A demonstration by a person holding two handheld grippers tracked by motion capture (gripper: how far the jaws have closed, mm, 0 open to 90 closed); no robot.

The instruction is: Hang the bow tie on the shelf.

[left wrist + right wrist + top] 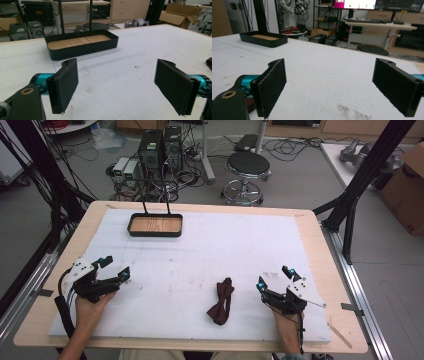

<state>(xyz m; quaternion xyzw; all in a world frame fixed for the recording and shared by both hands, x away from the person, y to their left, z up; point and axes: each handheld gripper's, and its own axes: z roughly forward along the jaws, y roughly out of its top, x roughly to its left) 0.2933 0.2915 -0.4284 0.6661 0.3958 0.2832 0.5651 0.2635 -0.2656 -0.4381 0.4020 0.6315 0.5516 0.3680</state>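
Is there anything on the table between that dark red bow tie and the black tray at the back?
Nothing: in the high view, bare white mat separates the bow tie from the tray.

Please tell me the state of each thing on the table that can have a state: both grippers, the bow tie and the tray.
left gripper: open, jaws wide apart, holding nothing.
right gripper: open, jaws wide apart, holding nothing.
bow tie: dark red, lying flat on the white mat, apart from both grippers.
tray: black, upright at the far side of the mat, nothing inside on its wooden bottom.
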